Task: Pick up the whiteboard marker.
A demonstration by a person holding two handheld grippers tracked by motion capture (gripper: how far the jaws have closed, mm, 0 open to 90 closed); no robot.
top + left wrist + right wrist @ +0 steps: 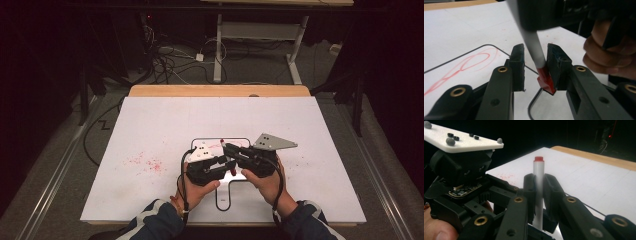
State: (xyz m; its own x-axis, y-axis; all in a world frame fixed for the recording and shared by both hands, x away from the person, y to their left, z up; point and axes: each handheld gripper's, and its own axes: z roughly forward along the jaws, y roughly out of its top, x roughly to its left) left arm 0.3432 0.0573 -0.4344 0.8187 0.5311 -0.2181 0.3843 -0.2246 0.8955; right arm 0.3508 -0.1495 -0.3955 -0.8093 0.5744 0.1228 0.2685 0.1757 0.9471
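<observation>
A white marker [538, 177] with a red end plug stands upright between the pads of my right gripper [539, 178], which is shut on its barrel. In the left gripper view the same marker [534, 42] slants down between the jaws of my left gripper [535, 48]. Its red cap [546, 80] rests against the right-hand pad, and a gap shows on the other side. From above, both grippers meet nose to nose over the board, left gripper [227, 165] and right gripper [229, 149], with the marker's red tip [222, 142] poking out.
A white board [165, 125] covers a wooden table [220, 91]. It bears a black rounded outline [220, 200] with a red scribble [474, 62] inside, and red specks [147, 162] to the left. Cables and a desk frame lie on the floor beyond.
</observation>
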